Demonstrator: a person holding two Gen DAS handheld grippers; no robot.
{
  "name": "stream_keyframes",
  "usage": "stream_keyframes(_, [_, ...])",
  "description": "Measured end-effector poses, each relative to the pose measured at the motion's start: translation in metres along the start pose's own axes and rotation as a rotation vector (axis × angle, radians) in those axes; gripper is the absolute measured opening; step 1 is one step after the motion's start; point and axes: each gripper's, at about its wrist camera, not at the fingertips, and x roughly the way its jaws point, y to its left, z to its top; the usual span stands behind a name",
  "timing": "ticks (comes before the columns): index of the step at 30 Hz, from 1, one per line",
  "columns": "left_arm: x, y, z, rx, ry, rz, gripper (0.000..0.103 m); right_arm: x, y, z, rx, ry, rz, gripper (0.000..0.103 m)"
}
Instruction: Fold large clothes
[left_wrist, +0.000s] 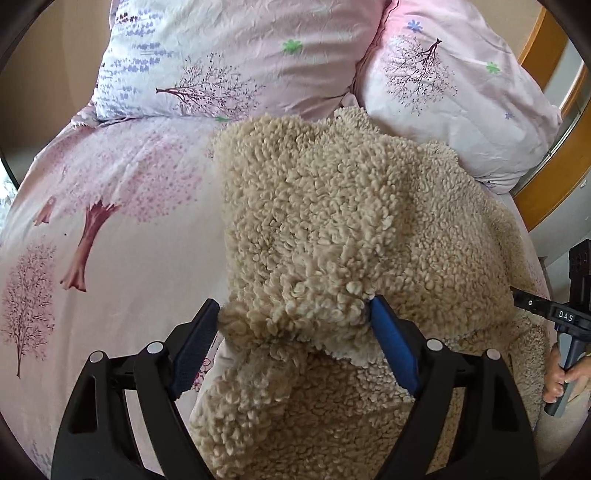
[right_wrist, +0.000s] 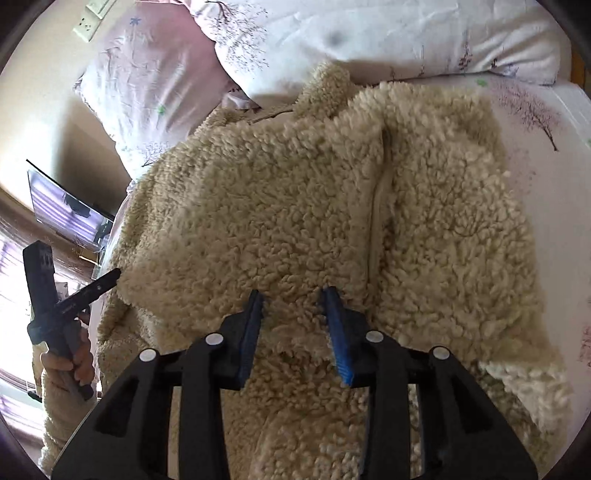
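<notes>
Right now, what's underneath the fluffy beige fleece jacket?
The beige fleece jacket lies on a pink tree-print bedsheet, its collar end by two matching pillows. Whatever is beneath its middle is covered.

- A cream, curly-pile fleece jacket (right_wrist: 295, 206) lies spread on the bed, filling the middle of the right wrist view, its collar towards the pillows at the top.
- A pale zip seam runs down right of centre.
- In the left wrist view, a bunched fold (left_wrist: 314, 236) stands raised at centre, perhaps a sleeve.
</notes>
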Motion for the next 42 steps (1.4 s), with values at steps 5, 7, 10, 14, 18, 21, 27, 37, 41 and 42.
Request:
stream_keyframes(5, [-0.012,0.004,-0.006,-0.025,-0.031,-0.036,0.084,-0.010,0.002,-0.001,0.002,-0.005,0.032,0.040])
stream_keyframes(7, [-0.025,0.008,-0.011,-0.027,-0.054,-0.043,0.086,-0.026,0.001,-0.005,0.002,-0.030,0.089,0.068])
stream_keyframes(10, [-0.053,0.022,-0.025,-0.030,-0.100,-0.025,0.100,-0.058,0.003,-0.021,-0.039,-0.099,0.070,0.087])
stream_keyframes(14, [-0.092,0.049,-0.055,-0.066,-0.160,-0.001,0.102,-0.091,-0.014,-0.044,-0.028,-0.133,0.002,0.101])
stream_keyframes(18, [-0.112,0.080,-0.090,-0.138,-0.150,0.023,0.102,-0.113,-0.042,-0.066,0.034,-0.134,-0.089,0.101])
stream_keyframes(21, [-0.124,0.096,-0.122,-0.164,-0.182,0.005,0.102,-0.127,-0.070,-0.087,0.093,-0.152,-0.118,0.101])
stream_keyframes(27, [-0.129,0.112,-0.167,-0.175,-0.111,-0.014,0.102,-0.157,-0.128,-0.138,0.232,-0.166,-0.062,0.101])
stream_keyframes(37, [-0.130,0.106,-0.204,-0.166,-0.097,-0.240,0.102,-0.164,-0.165,-0.222,0.285,-0.084,0.072,0.099])
stream_keyframes(41, [-0.122,0.102,-0.221,-0.174,-0.058,-0.309,0.102,-0.158,-0.168,-0.248,0.285,-0.042,0.120,0.098])
stream_keyframes(42, [-0.121,0.101,-0.225,-0.175,-0.052,-0.322,0.102,-0.155,-0.167,-0.253,0.277,-0.026,0.124,0.098])
